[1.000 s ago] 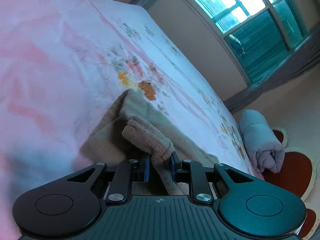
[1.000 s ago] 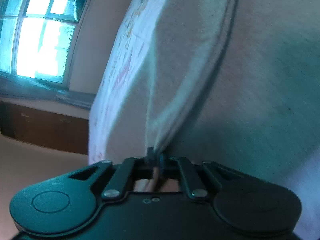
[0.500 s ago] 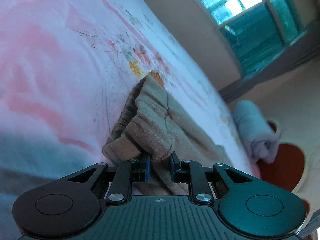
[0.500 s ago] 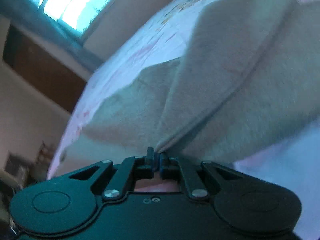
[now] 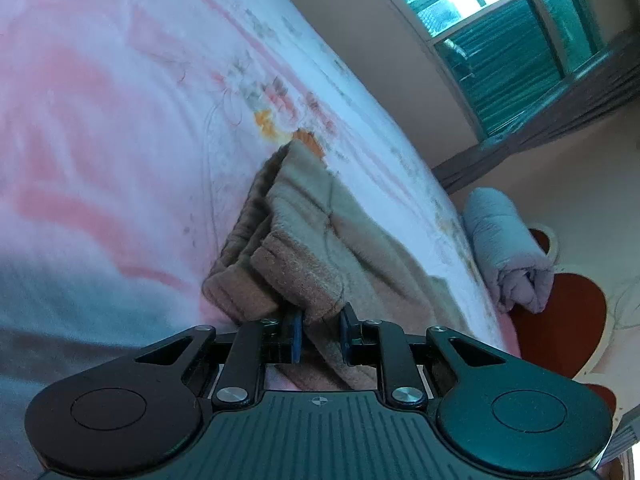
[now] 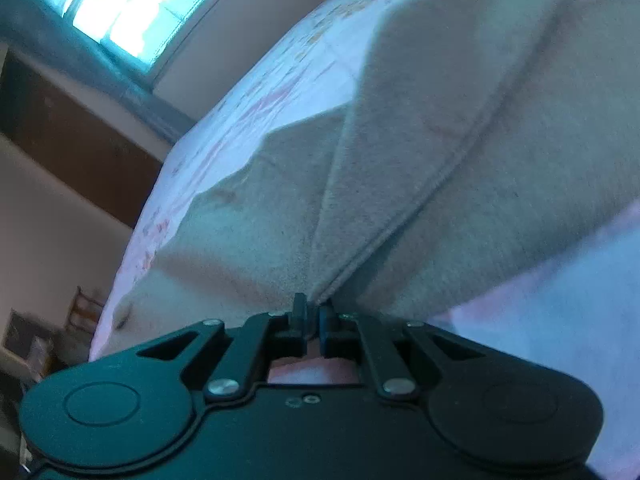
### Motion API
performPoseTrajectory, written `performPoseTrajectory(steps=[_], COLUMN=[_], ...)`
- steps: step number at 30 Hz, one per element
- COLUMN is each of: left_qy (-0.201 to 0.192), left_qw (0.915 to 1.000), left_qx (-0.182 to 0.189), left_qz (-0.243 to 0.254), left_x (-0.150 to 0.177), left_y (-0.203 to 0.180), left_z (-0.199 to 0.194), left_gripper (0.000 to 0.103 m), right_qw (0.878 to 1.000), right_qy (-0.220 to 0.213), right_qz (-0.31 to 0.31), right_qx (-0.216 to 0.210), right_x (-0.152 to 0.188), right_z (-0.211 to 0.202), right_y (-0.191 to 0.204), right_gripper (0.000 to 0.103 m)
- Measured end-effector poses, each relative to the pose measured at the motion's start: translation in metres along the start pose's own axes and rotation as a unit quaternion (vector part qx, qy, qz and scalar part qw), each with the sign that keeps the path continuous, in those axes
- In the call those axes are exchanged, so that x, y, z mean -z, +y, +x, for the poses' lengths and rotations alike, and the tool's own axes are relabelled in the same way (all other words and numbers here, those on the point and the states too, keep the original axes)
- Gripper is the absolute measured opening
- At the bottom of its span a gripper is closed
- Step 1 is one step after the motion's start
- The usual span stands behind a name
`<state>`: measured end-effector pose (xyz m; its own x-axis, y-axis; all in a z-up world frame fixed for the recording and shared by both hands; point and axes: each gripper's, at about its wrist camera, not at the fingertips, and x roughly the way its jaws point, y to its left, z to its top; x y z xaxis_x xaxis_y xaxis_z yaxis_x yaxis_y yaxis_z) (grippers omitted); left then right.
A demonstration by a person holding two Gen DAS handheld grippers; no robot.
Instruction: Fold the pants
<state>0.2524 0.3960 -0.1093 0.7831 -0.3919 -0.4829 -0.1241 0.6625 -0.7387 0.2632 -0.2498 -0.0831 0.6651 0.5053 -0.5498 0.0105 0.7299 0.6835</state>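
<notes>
Beige-brown fleece pants lie on a pink and white flowered bed sheet. My left gripper is shut on the bunched ribbed waistband, which hangs between the blue-padded fingertips just above the sheet. In the right wrist view the pants spread flat across the bed, with a seam running up to the right. My right gripper is shut on a thin edge of the fabric at that seam, low over the sheet.
A rolled light-blue cloth lies at the bed's far edge, beside a red and cream floor mat. A window is on the wall beyond. A dark wooden cabinet stands left of the bed.
The left gripper has lowered the waistband toward the sheet, and the pants now lie bunched ahead of it. The right gripper has swung and dropped, still holding the seam edge, with the pants laid flatter.
</notes>
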Motion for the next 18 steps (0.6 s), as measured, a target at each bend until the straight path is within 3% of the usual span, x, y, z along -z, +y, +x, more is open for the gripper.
performPoseTrajectory(steps=[4,6,8,11,13,14,15,17,18], left_qy=[-0.026,-0.016,0.011,-0.004,-0.011,-0.014,-0.026,-0.067,-0.091], left_qw=[0.9989,0.9995,0.9997,1.0000,0.9999,0.9997,0.9988,0.9925,0.9881], left_qx=[0.036,0.020,-0.012,-0.003,-0.009,-0.018,-0.038,-0.094,-0.108], left_qz=[0.014,0.018,0.021,0.001,0.006,0.013,0.020,0.040,0.061], left_x=[-0.005,-0.004,0.000,0.002,0.003,0.006,0.007,0.012,0.014], left_y=[-0.013,-0.008,0.000,0.005,-0.001,-0.006,-0.013,-0.028,-0.036], left_z=[-0.019,-0.015,-0.002,-0.001,-0.004,-0.005,-0.010,-0.025,-0.034], left_gripper=[0.019,0.019,0.019,0.021,0.026,0.032,0.062,0.103,0.103], right_qw=[0.998,0.998,0.999,1.000,1.000,1.000,1.000,0.998,0.998], right_qy=[-0.038,-0.034,-0.009,0.001,-0.001,-0.005,-0.023,-0.060,-0.069], right_qz=[-0.029,-0.030,-0.035,-0.009,-0.002,-0.001,-0.008,-0.010,-0.006], right_qx=[-0.030,-0.032,-0.002,0.004,-0.003,-0.001,0.002,0.010,0.011], right_x=[-0.004,-0.005,-0.003,-0.001,-0.001,-0.002,-0.004,-0.011,-0.015], right_z=[-0.021,-0.021,-0.007,0.006,0.000,-0.008,-0.025,-0.045,-0.053], right_y=[0.015,0.015,0.009,0.001,-0.001,-0.001,-0.002,-0.002,-0.005], right_gripper=[0.000,0.000,0.000,0.000,0.005,0.013,0.017,0.018,0.018])
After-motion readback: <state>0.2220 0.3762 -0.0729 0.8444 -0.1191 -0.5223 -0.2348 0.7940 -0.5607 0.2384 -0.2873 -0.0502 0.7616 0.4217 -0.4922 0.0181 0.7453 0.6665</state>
